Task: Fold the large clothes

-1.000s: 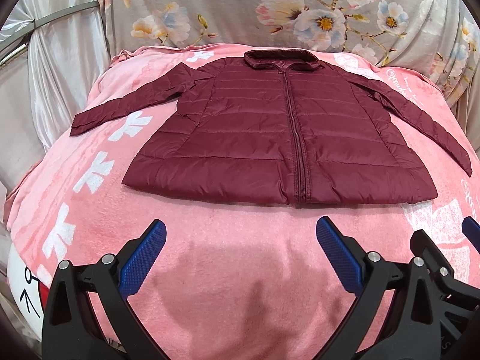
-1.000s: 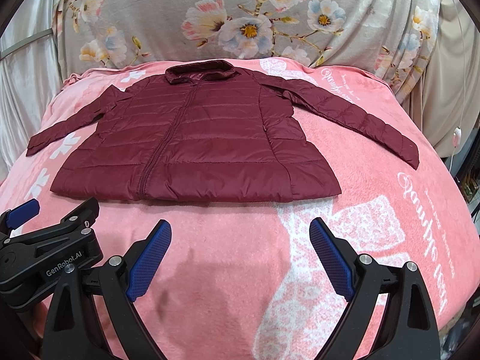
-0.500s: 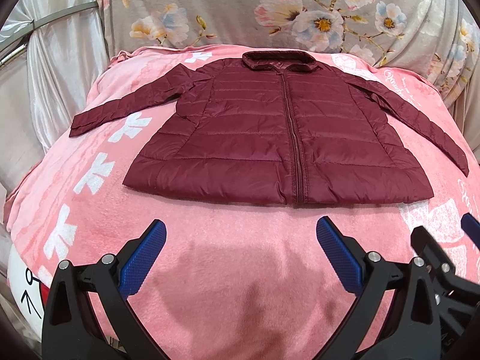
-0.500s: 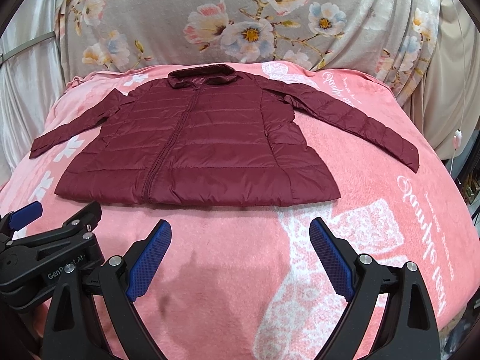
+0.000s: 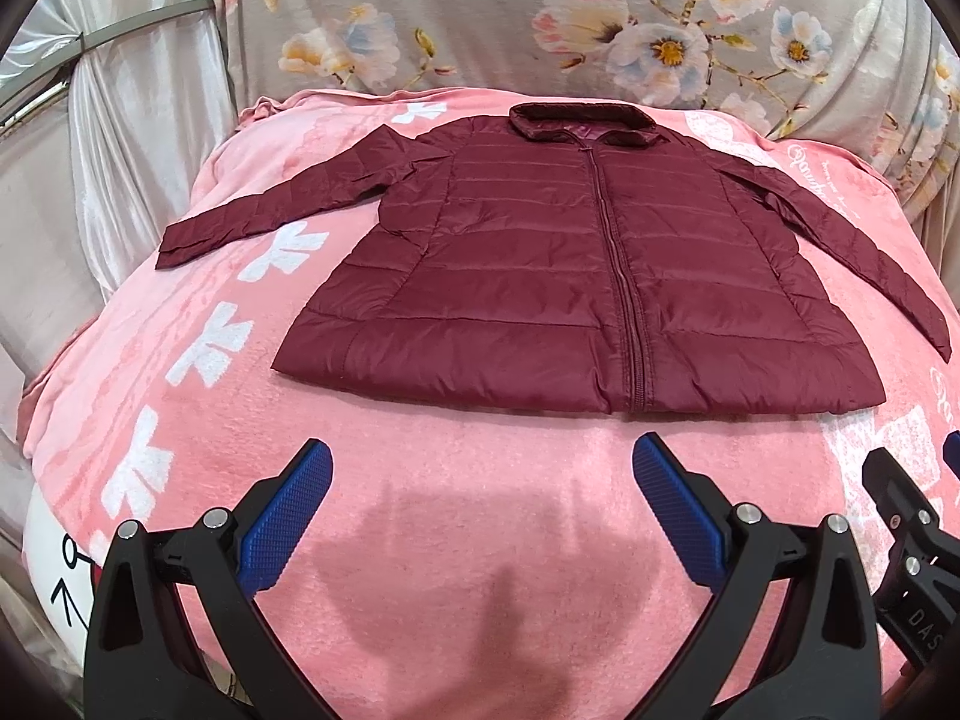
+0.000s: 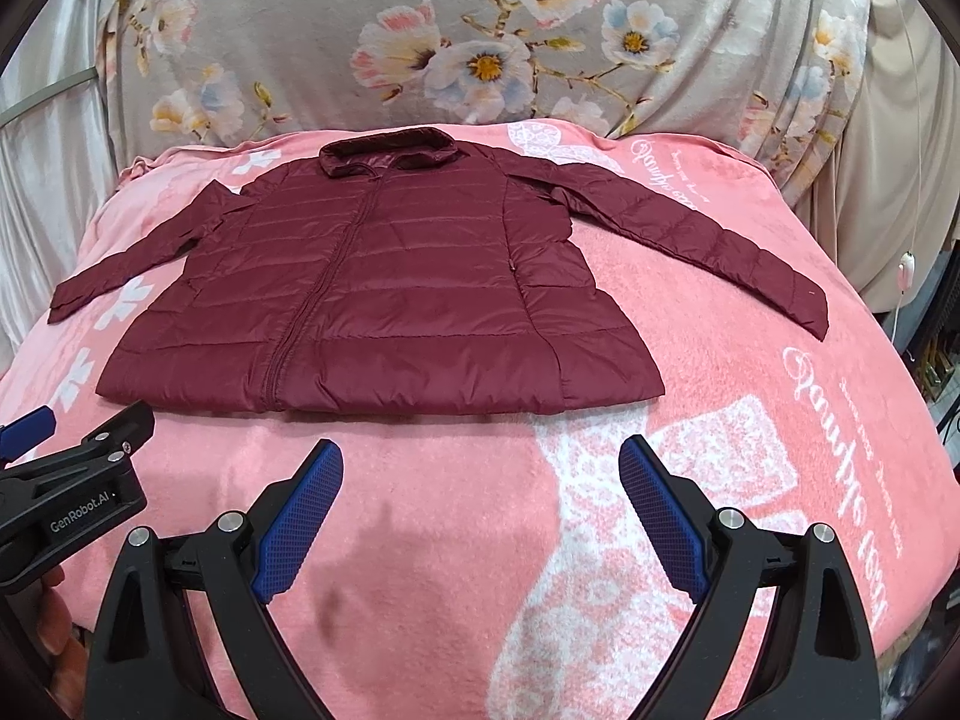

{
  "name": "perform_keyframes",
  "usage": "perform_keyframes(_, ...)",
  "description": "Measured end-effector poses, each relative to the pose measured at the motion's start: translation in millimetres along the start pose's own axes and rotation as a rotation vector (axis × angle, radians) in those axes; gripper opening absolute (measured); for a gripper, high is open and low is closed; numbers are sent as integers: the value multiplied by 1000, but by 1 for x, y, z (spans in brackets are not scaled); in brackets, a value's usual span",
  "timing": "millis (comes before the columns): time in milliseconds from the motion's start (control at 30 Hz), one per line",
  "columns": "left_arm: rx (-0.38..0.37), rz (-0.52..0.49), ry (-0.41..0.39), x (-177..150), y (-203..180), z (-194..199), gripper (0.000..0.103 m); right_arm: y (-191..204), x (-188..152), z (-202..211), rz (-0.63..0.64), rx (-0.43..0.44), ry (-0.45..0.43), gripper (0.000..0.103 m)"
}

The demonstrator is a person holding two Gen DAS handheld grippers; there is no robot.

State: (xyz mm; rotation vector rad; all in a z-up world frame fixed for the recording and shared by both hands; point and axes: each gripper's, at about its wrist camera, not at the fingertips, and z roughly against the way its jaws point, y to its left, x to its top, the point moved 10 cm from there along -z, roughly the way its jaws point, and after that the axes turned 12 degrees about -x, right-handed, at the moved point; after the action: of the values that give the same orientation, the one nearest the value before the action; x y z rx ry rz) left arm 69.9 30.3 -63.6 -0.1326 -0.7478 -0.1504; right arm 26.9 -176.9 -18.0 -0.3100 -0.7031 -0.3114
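Jacket (image 5: 576,276) lies flat as before, slightly farther off; left gripper (image 5: 480,516) and right gripper (image 6: 480,510) remain spread.

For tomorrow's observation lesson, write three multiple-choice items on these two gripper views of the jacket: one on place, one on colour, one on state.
1. Where does the puffer jacket lie?
A. Spread flat on the pink blanket
B. Hung on the floral cloth
C. Held between two fingers

2. What colour are the pads of the right gripper?
A. Red
B. Blue
C. White

3. What state is the jacket's zipper in?
A. Open to the hem
B. Half open
C. Closed from hem to collar

Answers:
1 A: both sleeves and the body rest on the blanket, beyond the left gripper and the right one.
2 B: the textured pads are blue on black arms.
3 C: the zip line runs unbroken and both front panels meet.
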Motion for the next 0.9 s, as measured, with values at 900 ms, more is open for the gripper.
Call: perform_keyframes(900,2,6,-6,-1,9,4,98,13,-3,1,15,13,-4,91)
